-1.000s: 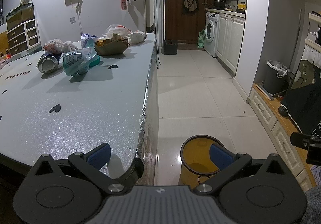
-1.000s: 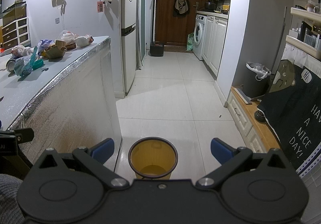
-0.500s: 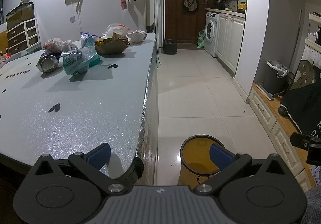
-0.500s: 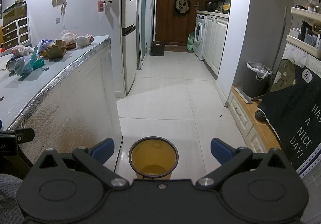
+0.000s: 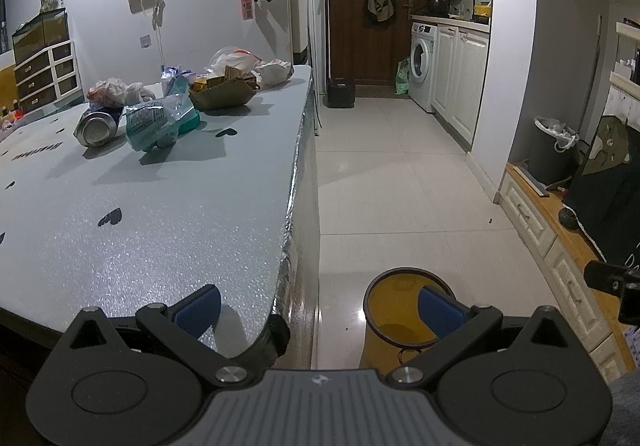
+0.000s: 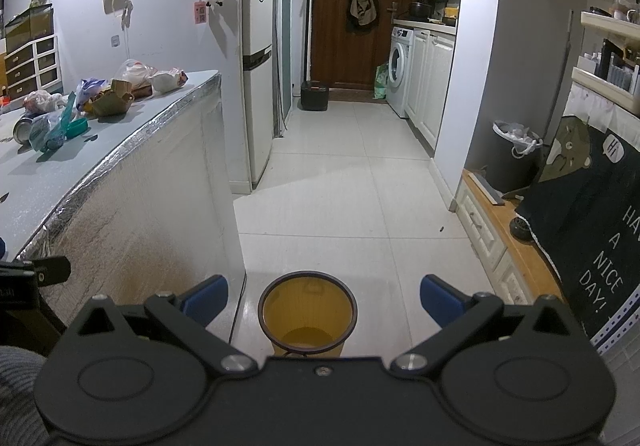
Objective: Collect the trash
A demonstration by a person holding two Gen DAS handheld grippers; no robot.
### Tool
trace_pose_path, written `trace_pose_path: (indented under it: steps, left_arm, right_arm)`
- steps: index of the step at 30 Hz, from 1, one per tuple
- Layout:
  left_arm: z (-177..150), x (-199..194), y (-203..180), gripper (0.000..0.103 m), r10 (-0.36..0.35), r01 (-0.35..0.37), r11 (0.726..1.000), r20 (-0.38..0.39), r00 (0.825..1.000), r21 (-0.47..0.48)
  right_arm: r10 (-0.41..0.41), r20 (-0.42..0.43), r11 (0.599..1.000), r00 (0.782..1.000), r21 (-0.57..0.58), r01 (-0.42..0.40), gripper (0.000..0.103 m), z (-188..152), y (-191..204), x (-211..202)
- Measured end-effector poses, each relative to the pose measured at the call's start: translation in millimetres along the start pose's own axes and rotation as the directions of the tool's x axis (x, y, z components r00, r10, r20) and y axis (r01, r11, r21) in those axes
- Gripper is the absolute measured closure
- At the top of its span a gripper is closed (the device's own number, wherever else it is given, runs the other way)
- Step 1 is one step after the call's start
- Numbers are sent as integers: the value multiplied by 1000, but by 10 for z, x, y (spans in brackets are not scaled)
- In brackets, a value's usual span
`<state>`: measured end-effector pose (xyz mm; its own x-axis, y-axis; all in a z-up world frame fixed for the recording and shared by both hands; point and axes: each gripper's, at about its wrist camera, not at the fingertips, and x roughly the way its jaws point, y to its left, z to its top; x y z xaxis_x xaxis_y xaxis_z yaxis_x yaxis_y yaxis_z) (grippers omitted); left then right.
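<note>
On the far part of the worktop (image 5: 168,206), well away from both of my tongs, I see the trash bunched in a loose cluster. A dented metal can (image 5: 96,127) lies on its side with its round end facing me. Just right of it sits a crumpled clear plastic wrapper (image 5: 154,122) with teal print, leaning against a small teal lid or dish (image 5: 191,122). Behind the can lies a crinkled bag with reddish contents (image 5: 114,90). Farther back stands a bluish-white packet (image 5: 174,76), and beside that a brown cardboard tray (image 5: 222,94) holding scraps of card and something yellow. Beyond the tray I make out a translucent bag with red marks (image 5: 232,60) and a white crumpled bundle (image 5: 274,71) near the far right edge.

Down on the tiled floor, just right of the worktop's foil-clad side, stands a yellow bin (image 6: 307,314) with a dark rim; I see only its bare yellow bottom. A dark bin lined with a white bag (image 6: 516,154) stands by the right wall, its contents hidden from me.

My left tongs (image 5: 318,306) are spread wide with nothing between them, one blue pad over the worktop's near corner, the other over the yellow bin. My right tongs (image 6: 324,296) are likewise spread apart and empty, directly above the yellow bin.
</note>
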<state>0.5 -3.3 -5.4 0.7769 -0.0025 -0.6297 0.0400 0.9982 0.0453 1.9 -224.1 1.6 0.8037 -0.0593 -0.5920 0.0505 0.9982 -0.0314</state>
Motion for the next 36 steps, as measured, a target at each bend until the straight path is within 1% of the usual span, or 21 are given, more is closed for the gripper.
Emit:
trace_pose_path:
  steps: [4,5,10,12,16,18,22,25,29,34,36]
  left_arm:
    - [23,28,15,0,5,-5,1000,1,1000,10]
    - [30,38,15,0,4,-4,1000,0,1000,14]
    - [117,91,73,0,-21,21,1000,14,1000,7]
    - [180,112,120,0,-10,9,1000,37,999,8]
    - [329,144,235,0,4,-4,1000,67,998,5]
    - [415,152,321,0,18,-18,1000,85,996,-1]
    - [585,185,529,0,60,-58,998,104,993,-24]
    - [709,211,717,0,103,-98,994,110,989,-42]
    - [852,223,983,0,151,-144,987,117,982,-66]
    - [1013,243,1400,0,163,-152,984,145,976,-89]
    - [1086,283,1566,0,185,-173,981,138,973,-93]
  right_arm:
    - [23,-5,1000,1000,-10,-23,0,-14,30,13]
    - [20,-3,1000,1000,-10,-20,0,30,12,37]
    - [21,-2,999,1000,-48,-21,0,74,47,60]
    - [26,15,997,1000,-70,-25,0,110,92,60]
    - [10,94,990,996,-139,3,0,236,233,50]
    - [23,122,986,992,-168,-2,0,351,302,67]
    - [55,151,978,987,-205,-23,0,564,474,111]
    - [93,166,972,982,-228,-54,0,728,634,152]
    - [158,176,968,971,-220,-118,0,977,844,242]
    - [252,191,955,949,-207,-212,0,1300,1138,359]
    - [283,200,948,938,-204,-243,0,1406,1242,406]
